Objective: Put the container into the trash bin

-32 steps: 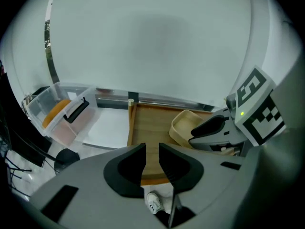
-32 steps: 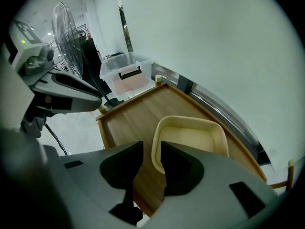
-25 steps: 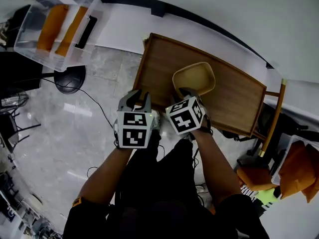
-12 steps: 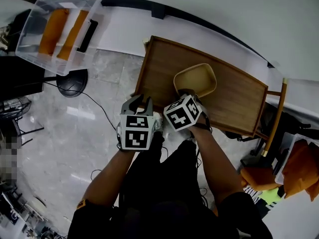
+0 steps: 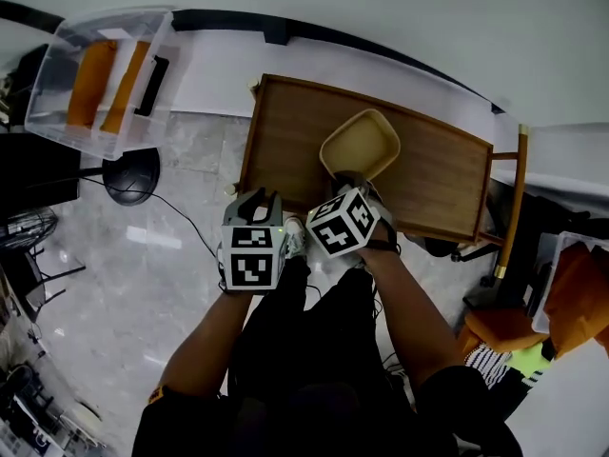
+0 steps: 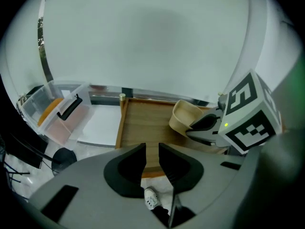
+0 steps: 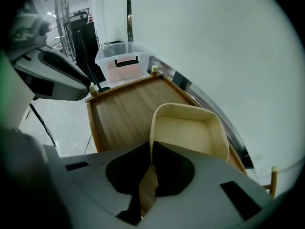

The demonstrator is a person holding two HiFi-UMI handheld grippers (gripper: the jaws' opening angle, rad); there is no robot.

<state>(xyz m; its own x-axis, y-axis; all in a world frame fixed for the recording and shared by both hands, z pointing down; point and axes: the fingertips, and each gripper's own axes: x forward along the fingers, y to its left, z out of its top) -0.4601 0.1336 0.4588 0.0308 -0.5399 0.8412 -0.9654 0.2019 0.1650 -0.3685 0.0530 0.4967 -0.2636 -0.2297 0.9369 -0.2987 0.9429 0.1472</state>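
A beige open-topped container (image 5: 360,145) stands on the wooden table (image 5: 285,131), near its front edge. My right gripper (image 5: 346,183) points steeply down at the container's near wall. In the right gripper view its jaws are closing on that wall, one pad inside and one outside the container (image 7: 190,132), at the right gripper (image 7: 151,154). My left gripper (image 5: 255,199) hovers over the table's front left edge, open with nothing between its jaws. The left gripper view shows the left gripper (image 6: 152,149) and the container (image 6: 183,117) to its right.
A clear plastic box (image 5: 95,79) with orange contents and a black handle sits on the floor at the upper left. A black round stand base (image 5: 131,174) and cables lie beside it. A wooden chair frame (image 5: 509,217) stands at the table's right. A white wall runs behind.
My right gripper's jaws have come together on the container's near wall. The left gripper has stayed where it was, still open.
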